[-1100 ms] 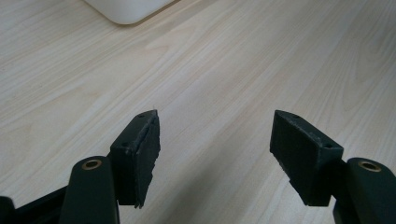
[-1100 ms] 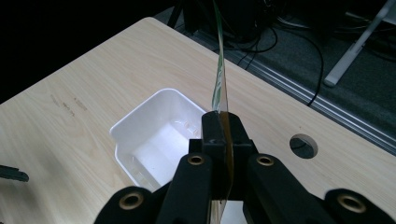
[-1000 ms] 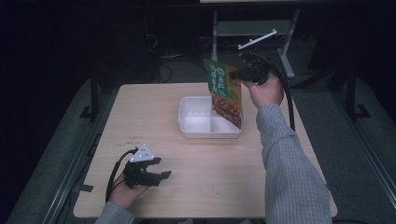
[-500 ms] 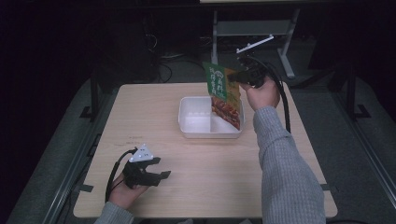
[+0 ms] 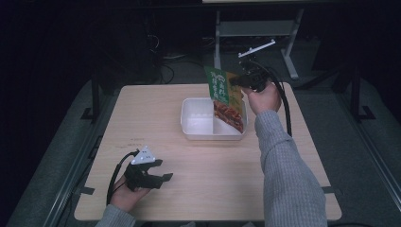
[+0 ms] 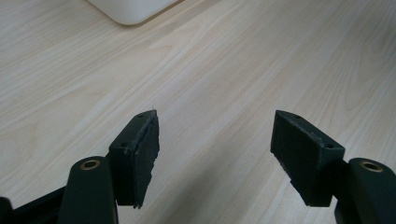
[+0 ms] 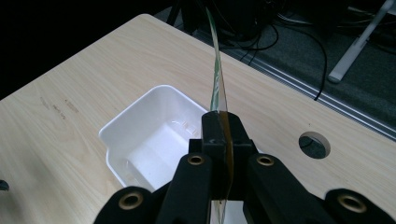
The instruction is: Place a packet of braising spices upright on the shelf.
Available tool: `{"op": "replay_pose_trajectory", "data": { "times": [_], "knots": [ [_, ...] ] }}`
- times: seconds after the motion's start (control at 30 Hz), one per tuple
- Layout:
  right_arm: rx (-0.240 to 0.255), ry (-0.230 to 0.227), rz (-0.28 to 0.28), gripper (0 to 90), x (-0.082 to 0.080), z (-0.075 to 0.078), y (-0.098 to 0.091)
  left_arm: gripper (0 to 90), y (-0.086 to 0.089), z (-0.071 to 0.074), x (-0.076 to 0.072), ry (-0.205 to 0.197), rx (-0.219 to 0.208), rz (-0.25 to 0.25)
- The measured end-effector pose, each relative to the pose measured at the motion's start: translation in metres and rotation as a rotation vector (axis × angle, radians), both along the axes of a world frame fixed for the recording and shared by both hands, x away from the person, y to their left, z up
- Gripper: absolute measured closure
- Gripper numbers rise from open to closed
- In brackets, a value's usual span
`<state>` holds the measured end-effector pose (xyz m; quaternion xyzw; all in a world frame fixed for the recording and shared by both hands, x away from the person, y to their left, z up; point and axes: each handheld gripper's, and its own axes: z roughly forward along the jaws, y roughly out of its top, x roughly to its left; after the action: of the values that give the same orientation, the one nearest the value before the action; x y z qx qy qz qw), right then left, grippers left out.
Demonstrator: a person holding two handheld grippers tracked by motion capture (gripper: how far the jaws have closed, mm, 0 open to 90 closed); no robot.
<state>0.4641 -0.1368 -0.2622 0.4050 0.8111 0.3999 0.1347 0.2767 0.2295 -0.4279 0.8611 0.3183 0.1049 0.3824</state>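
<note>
Two claws, one working. Right claw (image 5: 236, 80) is pinching the food pouch (image 5: 226, 100) by an upper edge; in the right gripper view the jaws are clamped flat on the thin foil (image 7: 219, 93), seen edge-on. The pouch hangs roughly upright over the right-hand compartment of the white tray (image 5: 198, 135), its lower end at or just inside the tray; I can't tell whether it touches the floor of the compartment. The tray has two compartments, both look empty of anything else.

Left claw (image 5: 158, 177) is parked low over the desk (image 5: 142, 109) near the front-left, jaws spread with nothing between them; the left gripper view shows bare wood between the pads (image 6: 140, 154) and a corner of the tray (image 6: 130, 9) far off.

Step in hand, as I read it: placing the pouch into the tray. Grasp and carry look done, release is not.

Next move calls for:
- lower the pouch and lay it over so it goes flat in the compartment rather than standing on end
- part the right jaws only once its weight is on the tray
- watch the pouch width against the divider; it may straddle or catch the rim
- the tray is light, a drag sideways could shift it; the left claw is free to steady it if so
</note>
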Motion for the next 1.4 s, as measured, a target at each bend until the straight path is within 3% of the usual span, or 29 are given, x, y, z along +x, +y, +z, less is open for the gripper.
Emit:
{"op": "replay_pose_trajectory", "data": {
  "times": [0.63, 0.87, 1.4],
  "knots": [
    [-0.002, 0.021, 0.001, 89.3, -0.003, -0.01, -0.007, 32.2, 0.0, 0.0, 0.0, -0.001, -0.001, 0.0],
    [-0.037, 0.041, 0.004, 88.1, -0.006, -0.011, -0.012, 32.2, 0.0, 0.0, 0.0, -0.001, -0.001, 0.001],
    [-0.045, 0.064, -0.014, 88.6, -0.009, -0.018, -0.029, 32.2, -0.001, -0.001, 0.0, 0.003, 0.005, -0.003]
  ]
}}
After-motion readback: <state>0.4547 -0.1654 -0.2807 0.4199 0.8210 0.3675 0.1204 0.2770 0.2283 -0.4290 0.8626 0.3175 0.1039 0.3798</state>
